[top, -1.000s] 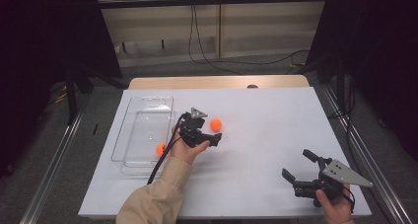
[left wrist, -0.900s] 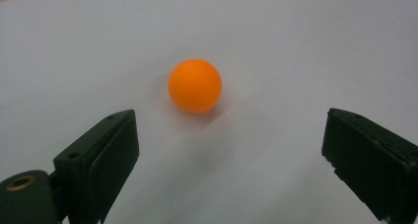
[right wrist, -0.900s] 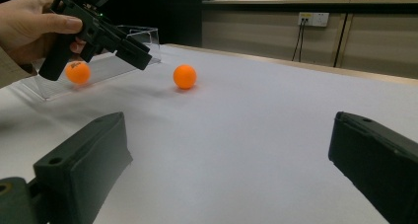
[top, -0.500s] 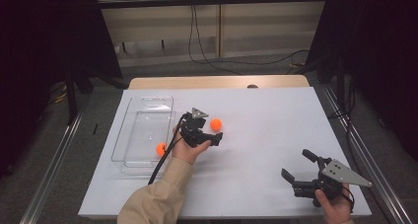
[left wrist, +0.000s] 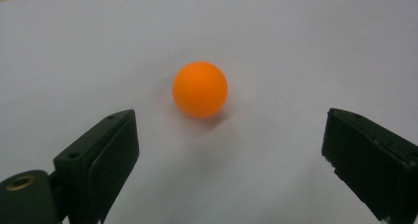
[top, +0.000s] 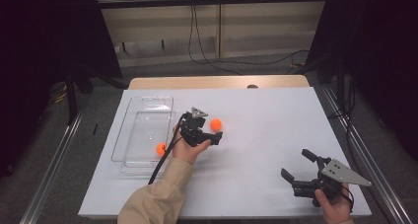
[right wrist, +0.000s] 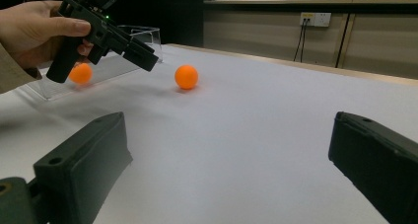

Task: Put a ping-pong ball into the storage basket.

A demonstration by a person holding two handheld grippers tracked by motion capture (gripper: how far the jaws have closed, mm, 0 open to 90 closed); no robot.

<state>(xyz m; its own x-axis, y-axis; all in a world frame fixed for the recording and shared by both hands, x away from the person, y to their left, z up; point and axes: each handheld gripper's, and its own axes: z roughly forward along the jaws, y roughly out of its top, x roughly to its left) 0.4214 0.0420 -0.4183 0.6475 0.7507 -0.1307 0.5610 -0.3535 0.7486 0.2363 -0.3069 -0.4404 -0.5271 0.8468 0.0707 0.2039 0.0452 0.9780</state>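
Two orange balls on white table [top: 266, 135]. Ball A [top: 216, 124]: bare sheet, just beyond left gripper [top: 213, 138], not touching; centred ahead of its spread jaws in left gripper view [left wrist: 199, 89]. Ball B [top: 160, 149]: in clear tray [top: 148, 105], near corner. Right gripper [top: 296, 167]: jaws spread, empty, well apart from both balls, near table's front edge. Risk, est.: ball A rolls off if one jaw nudges it first; round, light, nothing to stop it. Orientation: sphere, no long axis, no facing; approach angle immaterial.

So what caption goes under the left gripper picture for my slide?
Open left gripper pointing at an orange ball on the white table.
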